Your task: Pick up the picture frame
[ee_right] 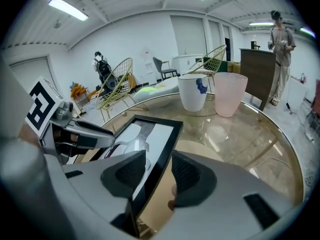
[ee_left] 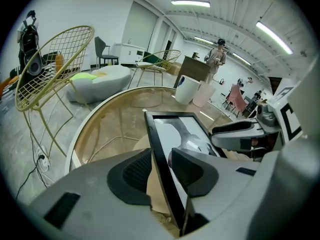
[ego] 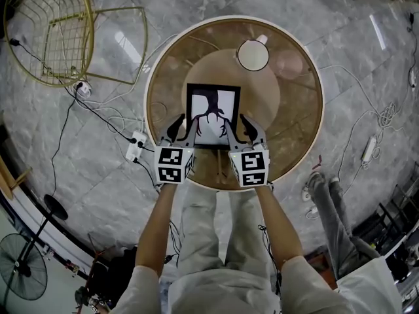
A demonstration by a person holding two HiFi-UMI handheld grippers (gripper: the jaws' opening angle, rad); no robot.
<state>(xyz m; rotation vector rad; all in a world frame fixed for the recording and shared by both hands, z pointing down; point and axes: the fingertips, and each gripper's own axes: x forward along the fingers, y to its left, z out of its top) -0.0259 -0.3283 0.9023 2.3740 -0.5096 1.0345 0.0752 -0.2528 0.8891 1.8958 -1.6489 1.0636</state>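
Note:
The picture frame [ego: 213,103] is black-edged with a white and dark print, and it is over the middle of the round glass table [ego: 294,129]. My left gripper [ego: 186,128] is shut on the frame's near left edge. My right gripper [ego: 236,127] is shut on its near right edge. In the left gripper view the frame [ee_left: 175,129] runs edge-on between the dark pads [ee_left: 135,171]. In the right gripper view the frame [ee_right: 150,131] passes between the two pads [ee_right: 192,176] in the same way. The frame's near edge is hidden behind the grippers.
A white cup [ego: 253,55] and a pink cup [ego: 288,63] stand on the table beyond the frame. Gold wire chairs [ego: 49,31] stand at the far left. Cables and a power strip [ego: 135,146] lie on the marble floor. A second person's legs [ego: 334,214] are at the right.

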